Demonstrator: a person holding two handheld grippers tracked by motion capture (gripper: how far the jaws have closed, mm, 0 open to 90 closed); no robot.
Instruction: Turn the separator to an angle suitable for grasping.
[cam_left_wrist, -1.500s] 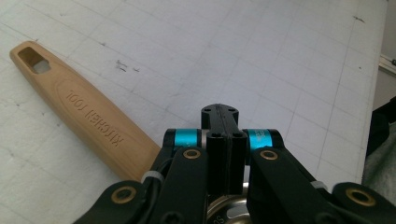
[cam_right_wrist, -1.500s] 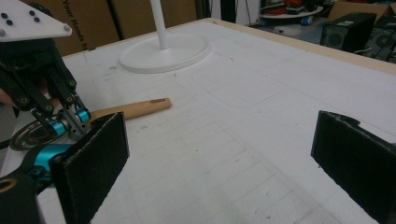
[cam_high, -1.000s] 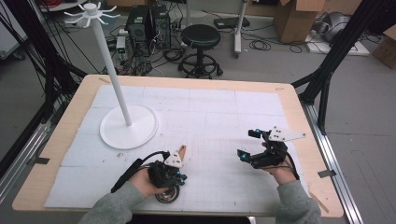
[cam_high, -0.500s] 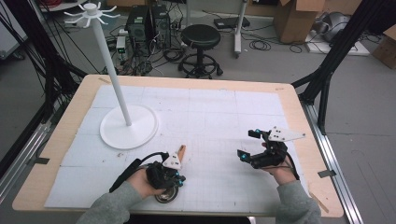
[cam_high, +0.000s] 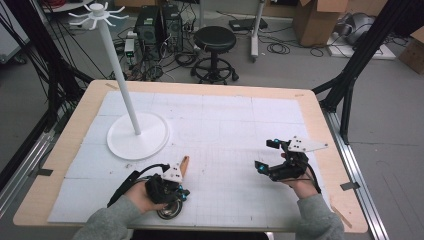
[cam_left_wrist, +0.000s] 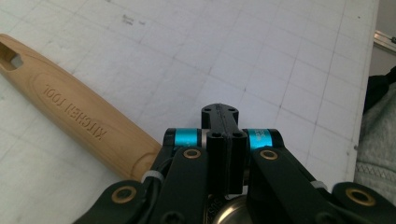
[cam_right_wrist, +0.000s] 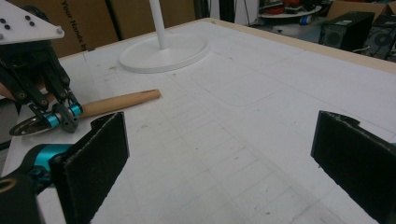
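We have the left gripper (cam_high: 176, 192) closed on the kitchen utensil (cam_left_wrist: 79, 121), its wooden handle jutting past the jaws toward the white stand (cam_high: 137, 136) and its metal bowl (cam_right_wrist: 28, 125) low by the near table (cam_high: 310, 107) edge; it looks picked up but not yet hung, so the carry remains. Our right gripper (cam_high: 267, 157) rests open and empty, well off to the side, pointing across the mat.

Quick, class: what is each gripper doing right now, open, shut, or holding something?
Left gripper: jaws shut at the metal end of the wooden-handled kitchen tool; a firm hold cannot be told.
Right gripper: jaws wide open, nothing between them.
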